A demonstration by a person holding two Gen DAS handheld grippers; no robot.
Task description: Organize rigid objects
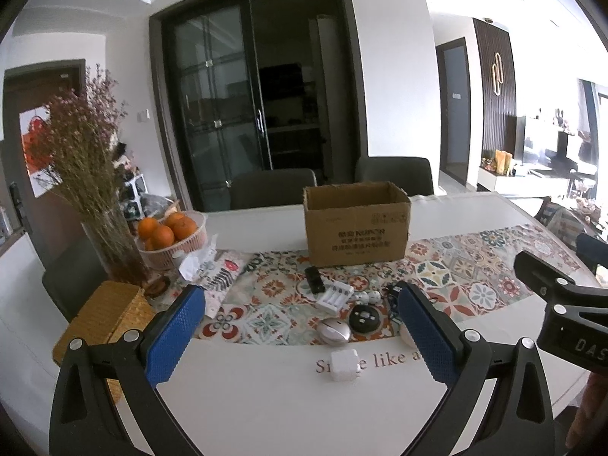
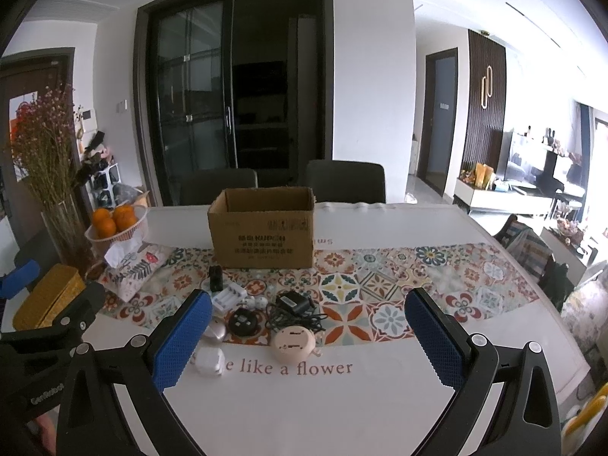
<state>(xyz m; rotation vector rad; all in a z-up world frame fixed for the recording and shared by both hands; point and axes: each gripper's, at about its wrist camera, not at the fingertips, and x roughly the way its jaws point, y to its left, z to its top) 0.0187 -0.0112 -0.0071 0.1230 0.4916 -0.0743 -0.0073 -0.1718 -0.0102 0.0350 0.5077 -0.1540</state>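
An open cardboard box (image 1: 357, 224) (image 2: 262, 226) stands on the patterned runner. In front of it lie small items: a black remote (image 1: 314, 279) (image 2: 215, 277), a white battery charger (image 1: 335, 298) (image 2: 227, 297), a black round device (image 1: 364, 317) (image 2: 243, 321), a silver oval case (image 1: 333, 330), a white cube plug (image 1: 344, 364) (image 2: 209, 361), a black adapter with cable (image 2: 292, 309) and a pink round device (image 2: 292, 344). My left gripper (image 1: 300, 334) is open and empty above the table's near edge. My right gripper (image 2: 307, 342) is open and empty, also short of the items.
A basket of oranges (image 1: 171, 235) (image 2: 114, 222), a glass vase of dried flowers (image 1: 110, 243), a tissue pack (image 1: 224, 277) and a woven yellow box (image 1: 106, 319) stand at the left. Two dark chairs (image 1: 273, 188) are behind the table. The right gripper's body (image 1: 562, 304) shows at the right.
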